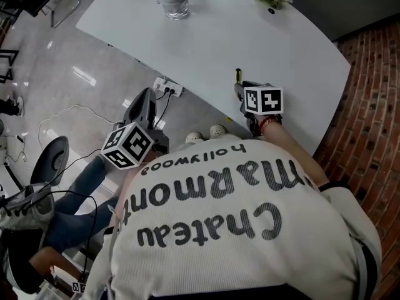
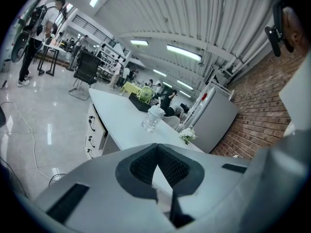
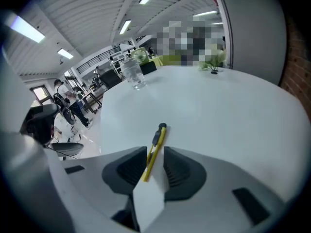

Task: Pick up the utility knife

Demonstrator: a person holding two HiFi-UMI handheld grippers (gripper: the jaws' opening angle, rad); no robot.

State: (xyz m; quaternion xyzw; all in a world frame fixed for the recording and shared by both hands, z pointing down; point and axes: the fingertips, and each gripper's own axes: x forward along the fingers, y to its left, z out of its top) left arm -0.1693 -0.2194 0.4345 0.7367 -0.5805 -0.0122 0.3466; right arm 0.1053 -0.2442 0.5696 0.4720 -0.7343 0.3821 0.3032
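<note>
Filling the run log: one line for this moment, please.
right gripper: open, knife between jaws | knife: lying on table | left gripper: shut, empty

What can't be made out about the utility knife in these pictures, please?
- Utility knife: its near end is hidden behind the right gripper's body, between the open jaws, in the right gripper view.
- Head view: that gripper hides all but its tip.
- Blade out or retracted: too small to tell.
</note>
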